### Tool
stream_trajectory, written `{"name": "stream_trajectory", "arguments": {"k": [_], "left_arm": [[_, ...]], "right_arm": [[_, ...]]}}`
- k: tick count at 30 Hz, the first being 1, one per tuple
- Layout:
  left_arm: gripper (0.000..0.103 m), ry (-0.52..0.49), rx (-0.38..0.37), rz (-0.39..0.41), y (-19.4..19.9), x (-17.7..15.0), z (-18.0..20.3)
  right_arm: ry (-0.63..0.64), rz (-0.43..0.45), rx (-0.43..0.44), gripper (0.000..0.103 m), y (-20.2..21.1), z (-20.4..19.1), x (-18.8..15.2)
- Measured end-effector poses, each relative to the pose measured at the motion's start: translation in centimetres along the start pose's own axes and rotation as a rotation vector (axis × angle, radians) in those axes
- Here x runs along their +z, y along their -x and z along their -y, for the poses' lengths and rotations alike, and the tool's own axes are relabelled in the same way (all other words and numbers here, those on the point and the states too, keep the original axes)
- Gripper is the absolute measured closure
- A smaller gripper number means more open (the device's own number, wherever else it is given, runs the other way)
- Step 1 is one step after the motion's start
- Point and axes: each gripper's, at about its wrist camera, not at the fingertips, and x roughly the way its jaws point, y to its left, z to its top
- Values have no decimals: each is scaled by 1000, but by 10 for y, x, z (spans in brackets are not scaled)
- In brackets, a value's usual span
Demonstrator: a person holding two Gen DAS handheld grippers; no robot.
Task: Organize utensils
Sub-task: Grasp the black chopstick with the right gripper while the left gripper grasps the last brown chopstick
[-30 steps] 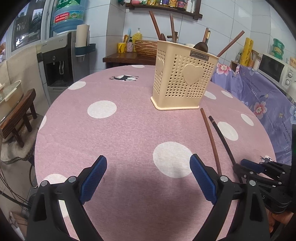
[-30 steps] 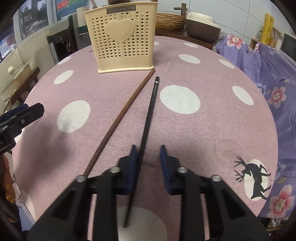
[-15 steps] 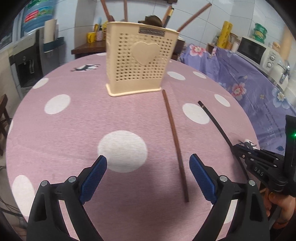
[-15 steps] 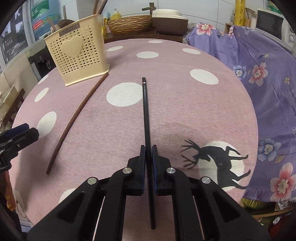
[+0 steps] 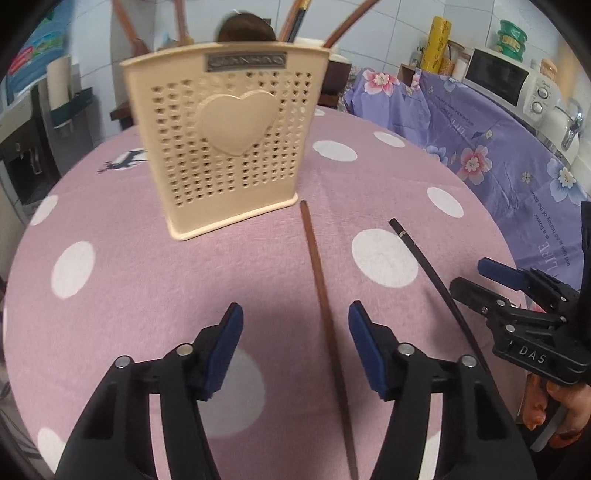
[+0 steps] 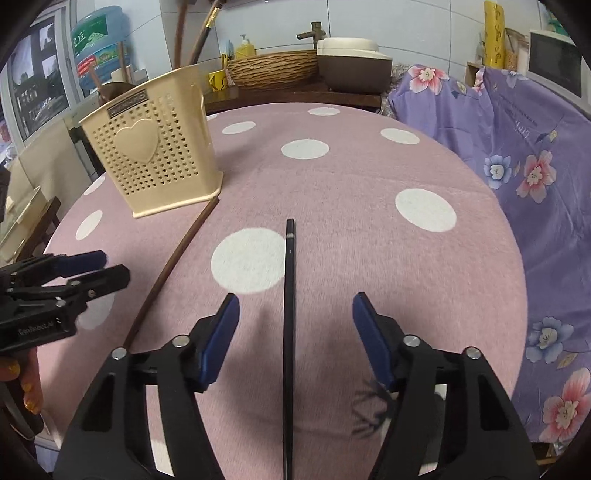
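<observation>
Both grippers hovered low over the pink polka-dot tablecloth [image 5: 147, 258]. On the left gripper [image 5: 295, 347] the jaws were closing, their blue pads [image 5: 225, 347] apart, with the brown chopstick [image 5: 325, 295] lying on the cloth between them, nearer the right-hand pad and touching neither. On the right gripper [image 6: 295, 339] the jaws were opening, its pads clear of the black chopstick [image 6: 289, 314], which ran straight up the gap between them. Each stick pointed toward the cream perforated utensil holder [image 5: 225, 147]; the brown one's far tip lay just beside the holder's base corner, while the black one ended well short of it. Several utensil handles [image 5: 177, 22] stood upright in the holder.
</observation>
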Motion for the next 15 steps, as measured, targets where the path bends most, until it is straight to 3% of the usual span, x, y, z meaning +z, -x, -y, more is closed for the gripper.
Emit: {"name": "stream_trajectory", "arguments": {"k": [6,11,15], "left_arm": [[55,5,-15,-47,-34,30,11],[69,-19,38,-52,-62,43,17],[70,-13,49,-58,-73,56,17]], "right_arm": [[-29,-5,-8,45,-11,13,10],[-84,-11,-8,45,-8,27,4],[-74,-12,-15,45,-5,28,1]]}}
